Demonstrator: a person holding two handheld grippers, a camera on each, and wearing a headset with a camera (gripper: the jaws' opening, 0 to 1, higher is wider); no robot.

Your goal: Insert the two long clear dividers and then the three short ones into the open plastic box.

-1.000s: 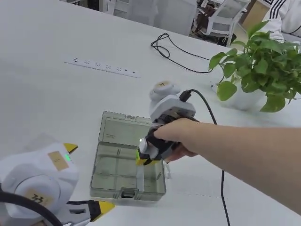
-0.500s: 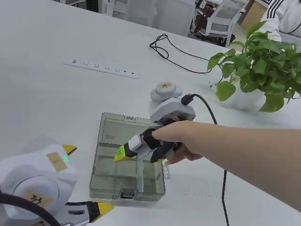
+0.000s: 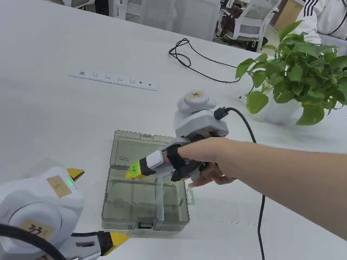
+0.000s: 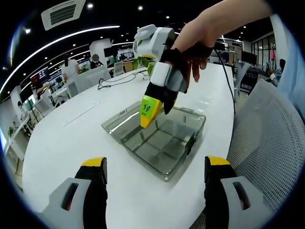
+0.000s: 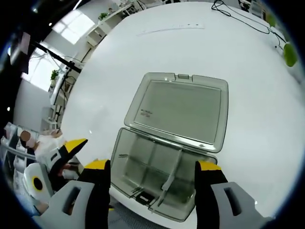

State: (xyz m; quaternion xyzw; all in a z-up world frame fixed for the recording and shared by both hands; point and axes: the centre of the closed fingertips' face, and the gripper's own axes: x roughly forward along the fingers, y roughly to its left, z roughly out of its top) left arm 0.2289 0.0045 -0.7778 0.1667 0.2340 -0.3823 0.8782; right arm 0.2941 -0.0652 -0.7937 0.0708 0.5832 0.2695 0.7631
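The open clear plastic box [image 3: 108,212] lies on the white table, its lid [image 3: 136,147] folded flat behind it. Clear dividers [image 3: 160,196] stand inside the box and split it into compartments; in the right gripper view an upright divider [image 5: 170,177] crosses the box [image 5: 125,157]. My right gripper [image 3: 138,172] hovers just above the box, pointing left, jaws wide open and empty [image 5: 152,165]. My left gripper [image 3: 96,206] waits at the box's near-left corner, open with nothing between its jaws [image 4: 155,164]. From there I see the box [image 4: 188,143] under the right gripper [image 4: 148,110].
A white power strip [image 3: 114,79] lies far left on the table. A looped black cable [image 3: 195,54] and a potted plant [image 3: 295,65] sit at the far right. The right gripper's cable [image 3: 255,146] trails right of the box. Office chairs stand beyond the table.
My right gripper rose out of the box, where it pointed down at a divider, and swung to point left above it. The left gripper stayed put.
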